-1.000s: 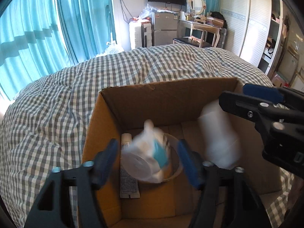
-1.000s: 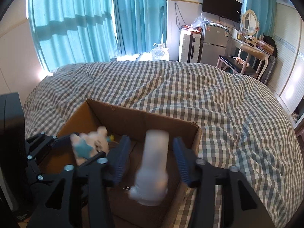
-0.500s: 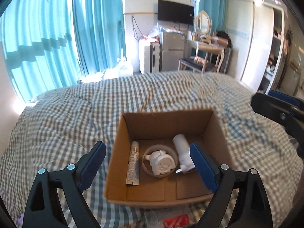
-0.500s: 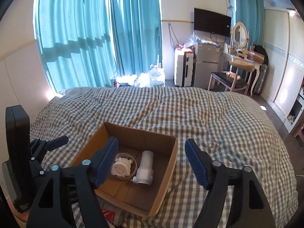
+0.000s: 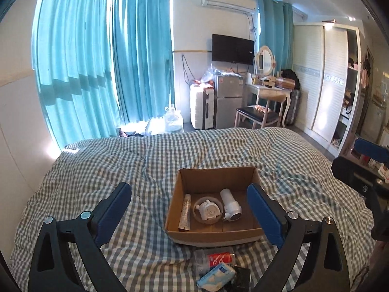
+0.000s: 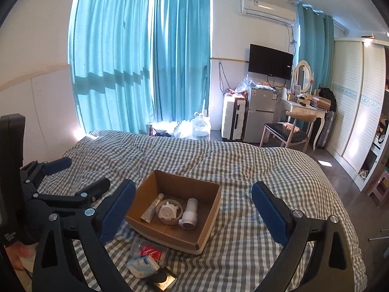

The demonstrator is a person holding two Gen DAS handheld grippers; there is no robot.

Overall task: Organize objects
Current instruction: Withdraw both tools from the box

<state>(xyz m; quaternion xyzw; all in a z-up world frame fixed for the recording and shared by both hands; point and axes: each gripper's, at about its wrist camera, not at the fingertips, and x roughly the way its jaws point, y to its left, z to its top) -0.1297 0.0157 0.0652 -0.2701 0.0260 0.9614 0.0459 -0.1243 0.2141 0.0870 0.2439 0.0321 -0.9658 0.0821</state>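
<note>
Both tools hung above the bed (image 5: pixel 121 170), left tool (image 5: pixel 189 209) and right tool (image 6: pixel 193 209) opening wide, empty. The cardboard box (image 6: pixel 209 221) near the bed's near edge held tube (image 5: pixel 184 211), white toy (image 5: pixel 209 209) and bottle (image 5: pixel 231 205).

Both wrist cameras look forward and slightly down past their claws; ahead of each, well apart, lies the shared cardboard box (image 5: pixel 214 233) (image 6: pixel 209 219) on the bed (image 5: pixel 97 168) (image 6: pixel 267 170).
</note>
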